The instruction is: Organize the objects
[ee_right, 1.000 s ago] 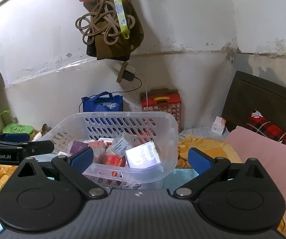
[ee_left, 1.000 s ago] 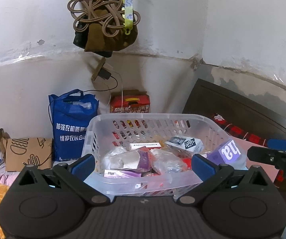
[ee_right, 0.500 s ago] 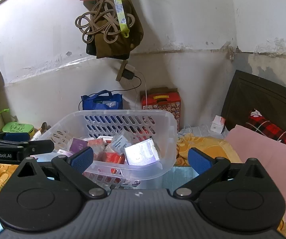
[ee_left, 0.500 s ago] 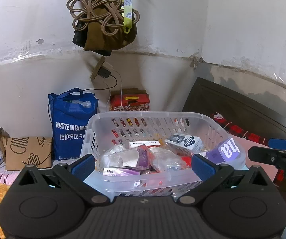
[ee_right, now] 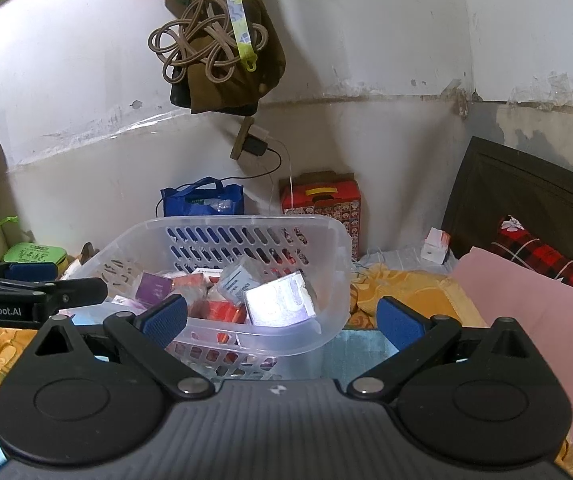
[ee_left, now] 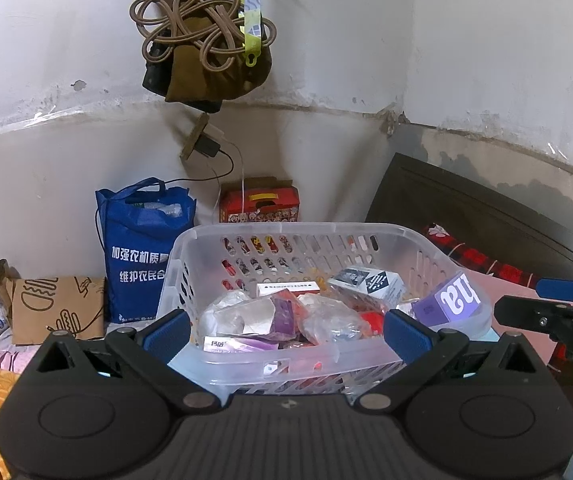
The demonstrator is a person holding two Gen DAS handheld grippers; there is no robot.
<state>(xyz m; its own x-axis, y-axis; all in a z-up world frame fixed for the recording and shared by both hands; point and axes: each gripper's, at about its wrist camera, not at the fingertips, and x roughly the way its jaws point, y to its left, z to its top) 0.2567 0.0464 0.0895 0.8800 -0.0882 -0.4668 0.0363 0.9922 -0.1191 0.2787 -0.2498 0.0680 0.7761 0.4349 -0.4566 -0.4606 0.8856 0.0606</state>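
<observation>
From my left I see a paper bag [ee_left: 56, 308], a blue tote [ee_left: 142, 248], then the basket [ee_left: 286, 232] of boxes ahead of my left gripper [ee_left: 286, 334] and right gripper [ee_right: 282, 320], both spread wide, empty. Basket sits slightly lower than before.

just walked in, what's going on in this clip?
A person holds a two-finger gripper in each hand, both aimed at a clear plastic slotted basket full of small boxes and packets. The left gripper and right gripper are both open and hold nothing. Nothing is out of the basket yet; a purple-and-white box leans at its right end. A blue tote bag and a red carton stand behind by the wall.
</observation>
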